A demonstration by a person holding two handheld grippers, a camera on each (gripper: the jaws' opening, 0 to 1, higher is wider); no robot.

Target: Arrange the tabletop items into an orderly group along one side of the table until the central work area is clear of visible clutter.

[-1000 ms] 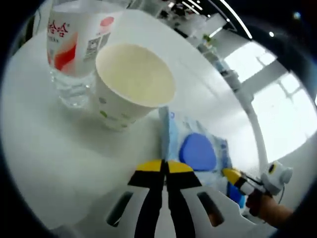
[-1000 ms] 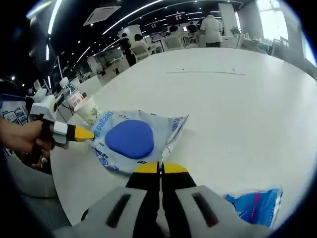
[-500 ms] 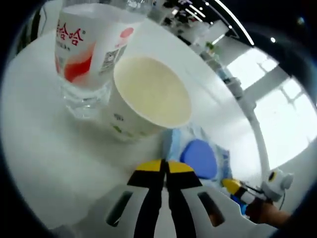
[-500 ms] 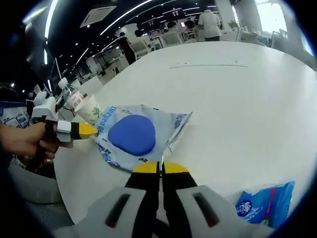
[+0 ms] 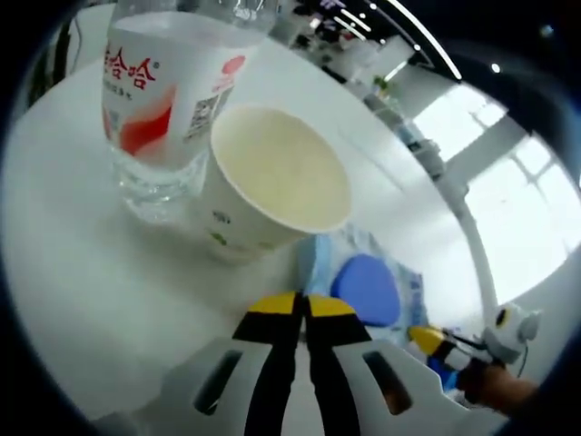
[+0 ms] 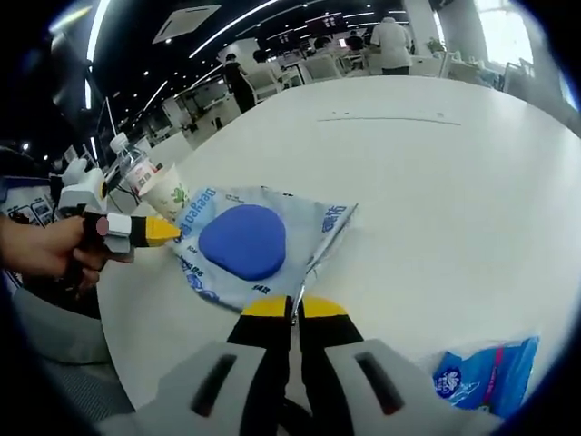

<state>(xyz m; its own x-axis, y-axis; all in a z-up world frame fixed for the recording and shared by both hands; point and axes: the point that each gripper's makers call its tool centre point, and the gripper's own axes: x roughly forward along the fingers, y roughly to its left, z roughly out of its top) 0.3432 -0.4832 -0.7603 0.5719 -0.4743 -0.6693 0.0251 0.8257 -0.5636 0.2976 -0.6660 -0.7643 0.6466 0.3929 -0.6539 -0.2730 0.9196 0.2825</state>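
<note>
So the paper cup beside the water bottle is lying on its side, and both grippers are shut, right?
Not quite. The paper cup stands upright, mouth open upward, beside the water bottle, as the left gripper view shows. The left gripper and right gripper are shut.

Cup (image 5: 272,186) and bottle (image 5: 163,100) block ahead; table (image 6: 472,182) lies open beyond the packet (image 6: 254,245).

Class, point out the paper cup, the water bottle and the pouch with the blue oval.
paper cup (image 5: 277,173), left gripper view, on its pale inside
water bottle (image 5: 154,77), left gripper view, on its white label
pouch with the blue oval (image 6: 242,241), right gripper view, on the oval
</note>
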